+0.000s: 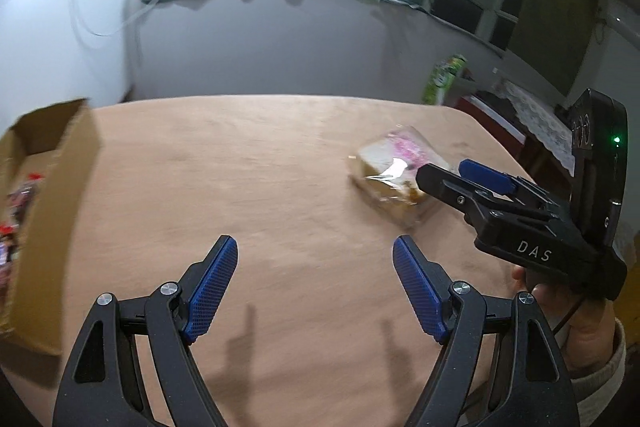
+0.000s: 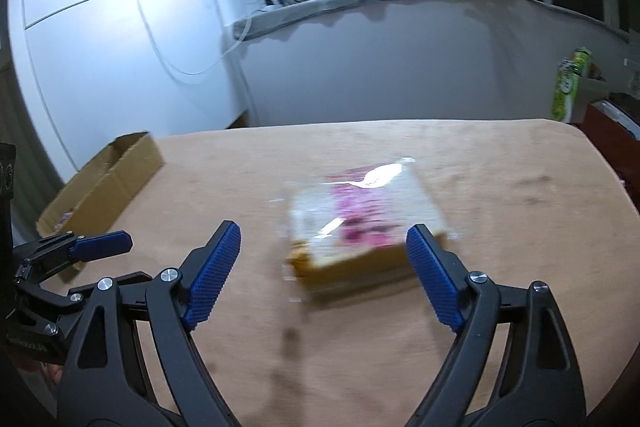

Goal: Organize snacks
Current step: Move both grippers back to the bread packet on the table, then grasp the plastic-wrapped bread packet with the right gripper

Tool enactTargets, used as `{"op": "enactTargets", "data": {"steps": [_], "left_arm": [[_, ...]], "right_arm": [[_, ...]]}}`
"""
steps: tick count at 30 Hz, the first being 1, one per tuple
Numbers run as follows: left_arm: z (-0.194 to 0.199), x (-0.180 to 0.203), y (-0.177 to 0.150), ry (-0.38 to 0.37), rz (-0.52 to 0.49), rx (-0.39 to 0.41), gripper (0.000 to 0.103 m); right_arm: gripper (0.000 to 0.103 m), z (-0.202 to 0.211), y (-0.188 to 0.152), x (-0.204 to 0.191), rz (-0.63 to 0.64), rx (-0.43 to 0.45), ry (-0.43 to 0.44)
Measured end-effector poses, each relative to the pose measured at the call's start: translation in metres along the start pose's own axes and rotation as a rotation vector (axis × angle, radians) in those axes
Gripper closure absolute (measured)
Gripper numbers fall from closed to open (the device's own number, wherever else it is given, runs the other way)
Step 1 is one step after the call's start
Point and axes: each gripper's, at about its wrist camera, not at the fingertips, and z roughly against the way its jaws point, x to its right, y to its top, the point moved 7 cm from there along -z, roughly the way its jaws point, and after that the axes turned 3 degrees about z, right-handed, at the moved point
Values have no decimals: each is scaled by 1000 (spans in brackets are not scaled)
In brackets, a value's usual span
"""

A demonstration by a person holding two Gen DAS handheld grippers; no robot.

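A clear-wrapped sandwich pack with pink print lies on the tan table, blurred by motion, a little beyond and between the fingers of my right gripper, which stands open with no pad touching it. The left wrist view has the same pack at the right, with the right gripper reaching it from the right. My left gripper is open over bare table with nothing between its pads. A cardboard box with snack packets inside stands at the table's left edge, also visible as the box.
The table has rounded far corners and ends before a white wall. A green carton and a dark red cabinet stand beyond the right edge. A person's hand and sleeve hold the right gripper.
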Motion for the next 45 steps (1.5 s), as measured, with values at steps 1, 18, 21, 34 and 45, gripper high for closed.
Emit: {"op": "enactTargets", "data": {"steps": [1, 18, 21, 34, 45], "left_arm": [[-6, 5, 1, -12, -1, -12, 23], [-84, 71, 11, -89, -123, -119, 23], [-97, 71, 7, -73, -132, -156, 22], [-93, 65, 9, -29, -124, -129, 46], [-72, 72, 8, -19, -174, -69, 46]], "right_arm": [[16, 0, 1, 8, -4, 0, -15], [12, -51, -4, 70, -143, -183, 64], [13, -57, -7, 67, -149, -201, 116], [31, -48, -8, 55, -111, -177, 125], [31, -18, -9, 37, -120, -131, 89]]}}
